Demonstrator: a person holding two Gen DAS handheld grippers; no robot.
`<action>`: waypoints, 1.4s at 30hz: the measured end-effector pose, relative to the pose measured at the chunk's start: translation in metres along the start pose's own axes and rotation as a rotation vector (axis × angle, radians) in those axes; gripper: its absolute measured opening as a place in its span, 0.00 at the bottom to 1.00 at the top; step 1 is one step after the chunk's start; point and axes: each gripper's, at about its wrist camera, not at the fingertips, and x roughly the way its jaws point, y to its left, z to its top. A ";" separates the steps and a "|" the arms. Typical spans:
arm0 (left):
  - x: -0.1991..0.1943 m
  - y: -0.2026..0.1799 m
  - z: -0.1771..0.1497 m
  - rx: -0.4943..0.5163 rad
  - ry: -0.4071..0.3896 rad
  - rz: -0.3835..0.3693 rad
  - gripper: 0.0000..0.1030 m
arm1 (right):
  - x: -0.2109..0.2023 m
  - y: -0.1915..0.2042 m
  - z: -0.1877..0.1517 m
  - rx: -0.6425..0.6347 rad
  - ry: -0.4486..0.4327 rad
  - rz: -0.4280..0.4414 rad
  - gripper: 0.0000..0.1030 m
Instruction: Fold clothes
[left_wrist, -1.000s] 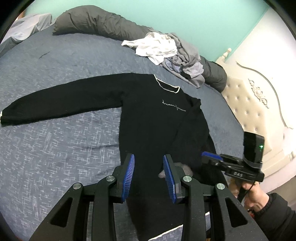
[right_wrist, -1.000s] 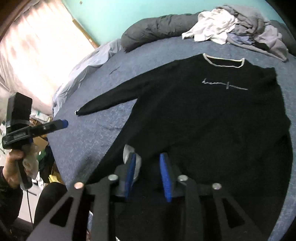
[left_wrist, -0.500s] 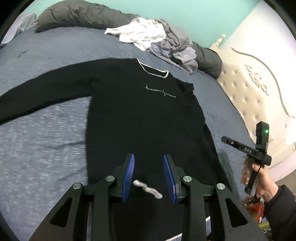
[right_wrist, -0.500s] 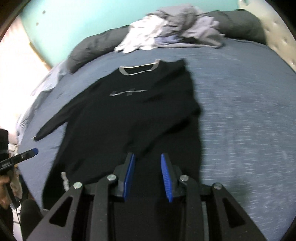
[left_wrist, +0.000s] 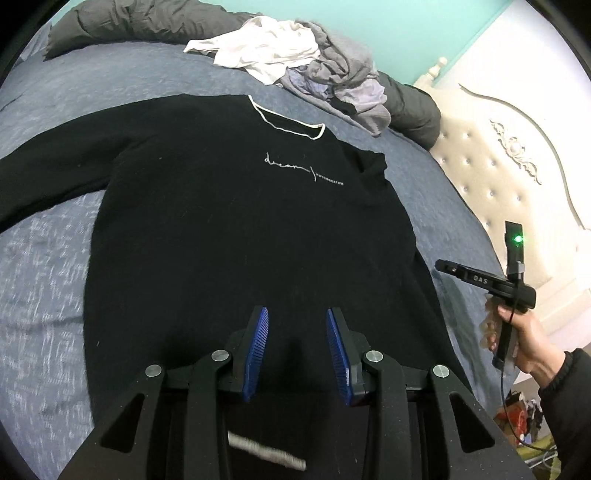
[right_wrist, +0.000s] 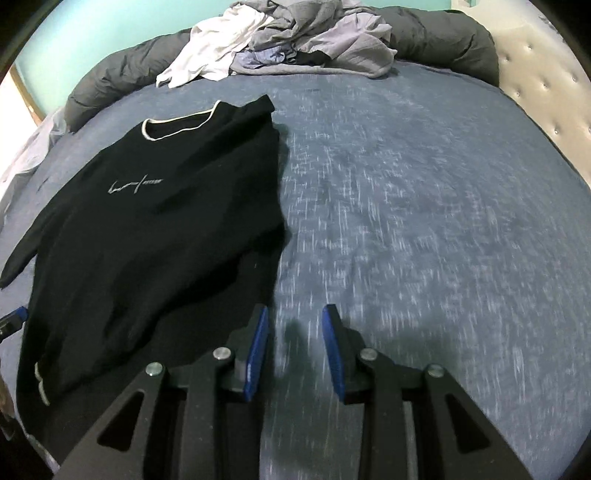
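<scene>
Flat black knit sweater (left_wrist: 240, 229) on heathered bedspread (right_wrist: 424, 203).

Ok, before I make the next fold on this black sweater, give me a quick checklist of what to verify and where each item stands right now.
1. Black sweater lies front up on the bed: ok.
2. One sleeve already folded in over the body: ok.
3. Other sleeve folded in: not ok, it stretches out across the bed.
4. Left hand-held gripper empty, jaws apart: ok.
5. Right hand-held gripper empty, jaws apart: ok, but it hangs over bare bed beside the sweater.
6. Clothes pile clear of the sweater: ok.
</scene>
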 end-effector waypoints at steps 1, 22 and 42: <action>0.003 0.000 0.001 0.009 -0.004 0.002 0.35 | 0.004 -0.001 0.003 -0.001 -0.005 -0.002 0.29; 0.023 0.003 -0.013 0.042 0.002 0.024 0.50 | 0.063 0.019 0.044 -0.077 -0.042 -0.033 0.29; 0.030 0.026 -0.017 -0.015 0.017 0.079 0.58 | 0.055 0.018 0.045 -0.116 -0.067 -0.256 0.19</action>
